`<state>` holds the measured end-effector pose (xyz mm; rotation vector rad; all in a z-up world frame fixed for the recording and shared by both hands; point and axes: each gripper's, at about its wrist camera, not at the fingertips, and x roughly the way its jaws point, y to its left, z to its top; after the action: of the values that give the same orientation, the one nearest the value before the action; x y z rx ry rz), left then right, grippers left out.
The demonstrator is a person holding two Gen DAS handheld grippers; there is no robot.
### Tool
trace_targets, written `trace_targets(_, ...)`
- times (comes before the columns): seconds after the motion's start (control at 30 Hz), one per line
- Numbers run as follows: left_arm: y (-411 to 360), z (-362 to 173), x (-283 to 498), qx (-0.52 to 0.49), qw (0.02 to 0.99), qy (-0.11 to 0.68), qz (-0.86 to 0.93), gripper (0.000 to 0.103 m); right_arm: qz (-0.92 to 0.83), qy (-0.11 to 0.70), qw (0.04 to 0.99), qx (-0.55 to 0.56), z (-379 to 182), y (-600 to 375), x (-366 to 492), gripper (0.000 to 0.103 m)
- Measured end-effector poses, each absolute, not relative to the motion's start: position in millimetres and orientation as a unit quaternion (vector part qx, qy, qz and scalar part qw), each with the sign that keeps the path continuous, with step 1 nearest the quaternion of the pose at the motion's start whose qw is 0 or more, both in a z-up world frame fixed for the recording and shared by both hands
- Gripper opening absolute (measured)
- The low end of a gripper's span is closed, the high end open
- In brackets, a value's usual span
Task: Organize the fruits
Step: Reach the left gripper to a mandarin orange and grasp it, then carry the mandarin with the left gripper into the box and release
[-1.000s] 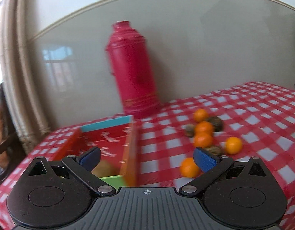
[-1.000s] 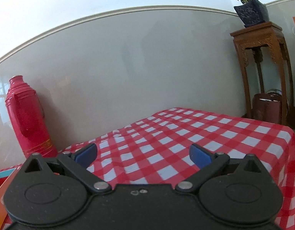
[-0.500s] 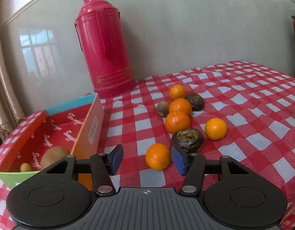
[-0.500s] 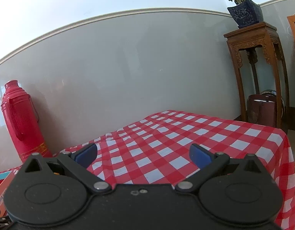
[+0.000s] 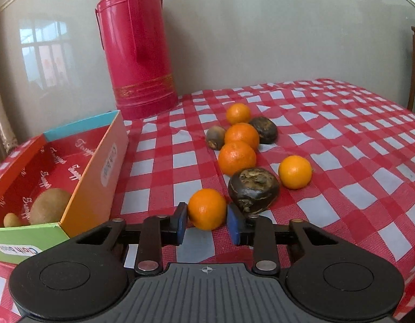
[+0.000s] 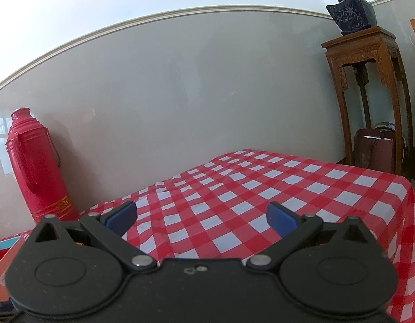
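My left gripper [image 5: 206, 224] has its blue pads against both sides of the nearest orange [image 5: 206, 209] on the red checked tablecloth [image 5: 342, 161]. Several more oranges [image 5: 236, 157] and three dark brown fruits [image 5: 253, 190] lie in a cluster behind it. A colourful open box [image 5: 94, 167] at the left holds a brown kiwi [image 5: 49, 205] and a smaller brown fruit [image 5: 10, 219]. My right gripper [image 6: 202, 218] is open and empty above the bare tablecloth [image 6: 261, 183].
A tall red thermos [image 5: 137, 45] stands at the wall behind the box; it also shows in the right wrist view [image 6: 35, 167]. A wooden plant stand [image 6: 366, 86] with a potted plant [image 6: 347, 8] is beyond the table's right edge.
My left gripper swung right from the box to the fruit cluster, moved forward and closed its jaws around the nearest orange. My right gripper stayed open and drifted slightly.
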<state>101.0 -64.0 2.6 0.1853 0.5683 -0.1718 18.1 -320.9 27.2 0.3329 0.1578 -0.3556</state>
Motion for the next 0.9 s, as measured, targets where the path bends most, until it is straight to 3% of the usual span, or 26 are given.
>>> trace_targets(0.9, -26, 27, 89, 0.065, 0.974, 0.216, -0.026, 0.032, -0.165, 0.086, 0.97, 0.153, 25, -308, 25, 0.098)
